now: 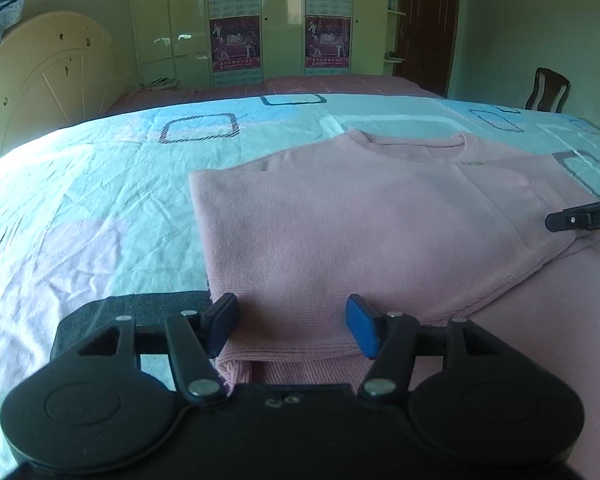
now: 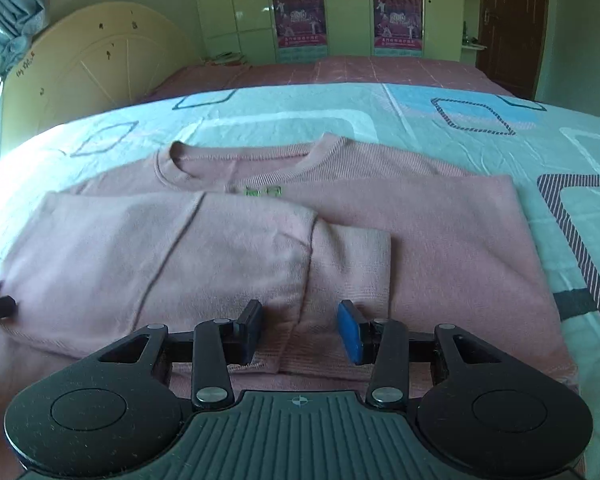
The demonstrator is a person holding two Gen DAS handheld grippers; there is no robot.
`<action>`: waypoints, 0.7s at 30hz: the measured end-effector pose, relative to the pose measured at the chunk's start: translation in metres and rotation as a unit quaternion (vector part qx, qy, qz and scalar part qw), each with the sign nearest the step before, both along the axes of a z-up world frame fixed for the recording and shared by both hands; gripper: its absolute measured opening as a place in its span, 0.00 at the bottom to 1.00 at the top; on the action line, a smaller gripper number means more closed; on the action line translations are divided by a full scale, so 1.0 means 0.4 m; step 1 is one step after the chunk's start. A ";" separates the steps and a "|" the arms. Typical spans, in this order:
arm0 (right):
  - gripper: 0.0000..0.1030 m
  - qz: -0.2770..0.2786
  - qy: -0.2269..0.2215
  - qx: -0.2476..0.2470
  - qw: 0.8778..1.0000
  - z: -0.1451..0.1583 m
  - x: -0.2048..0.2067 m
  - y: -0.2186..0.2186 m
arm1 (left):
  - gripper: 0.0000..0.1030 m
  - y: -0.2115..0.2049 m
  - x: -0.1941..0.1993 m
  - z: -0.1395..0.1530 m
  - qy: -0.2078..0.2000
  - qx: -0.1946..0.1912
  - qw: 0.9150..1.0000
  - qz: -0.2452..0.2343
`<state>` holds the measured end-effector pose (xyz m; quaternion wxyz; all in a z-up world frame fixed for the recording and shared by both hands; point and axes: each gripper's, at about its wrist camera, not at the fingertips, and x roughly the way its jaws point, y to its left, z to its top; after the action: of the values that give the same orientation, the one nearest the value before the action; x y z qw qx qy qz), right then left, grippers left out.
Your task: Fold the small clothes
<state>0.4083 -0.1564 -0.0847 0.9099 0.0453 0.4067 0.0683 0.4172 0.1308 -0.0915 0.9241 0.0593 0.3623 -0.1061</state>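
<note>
Sweater [image 2: 440,240] lies under both grippers [image 1: 290,322] [image 2: 300,330], tilted down, jaws apart.

place: a bedroom in a home is showing in both wrist views.
bed: a wide bed [image 2: 480,128] is filling the foreground, wearing a pale blue sheet printed with squares, with a dark pink cover lying beyond it.
headboard: a cream arched headboard [image 1: 52,76] is standing at the left.
wardrobe: a glossy pale green wardrobe [image 1: 172,20] is lining the far wall, carrying purple calendar posters [image 1: 234,44] on its doors.
door: a dark wooden door [image 1: 428,20] is standing at the right.
chair: a dark wooden chair [image 1: 548,90] is peeking over the bed's edge.
curtain: a grey-blue curtain [image 2: 12,12] is hanging at upper left.
</note>
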 end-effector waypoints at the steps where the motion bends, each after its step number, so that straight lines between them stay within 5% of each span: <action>1: 0.42 -0.007 0.000 -0.001 1.000 0.009 -0.006 0.002 | 0.57 0.001 0.001 0.001 0.002 0.000 1.000 -0.001; 7: 0.42 -0.007 0.007 -0.026 1.000 0.014 -0.024 0.012 | 0.57 0.002 -0.001 -0.001 0.002 0.010 1.000 -0.015; 11: 0.42 -0.024 -0.027 0.006 0.999 0.075 -0.087 0.006 | 0.57 0.010 -0.019 0.007 0.003 0.008 1.000 -0.019; 21: 0.42 -0.072 -0.010 0.046 0.996 0.100 -0.249 -0.110 | 0.63 0.068 -0.147 0.034 -0.001 0.016 1.000 -0.003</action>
<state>0.3087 -0.2005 -0.0447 0.9135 0.1159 0.3894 0.0217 0.3584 0.1579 -0.0779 0.9231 0.0749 0.3628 -0.1031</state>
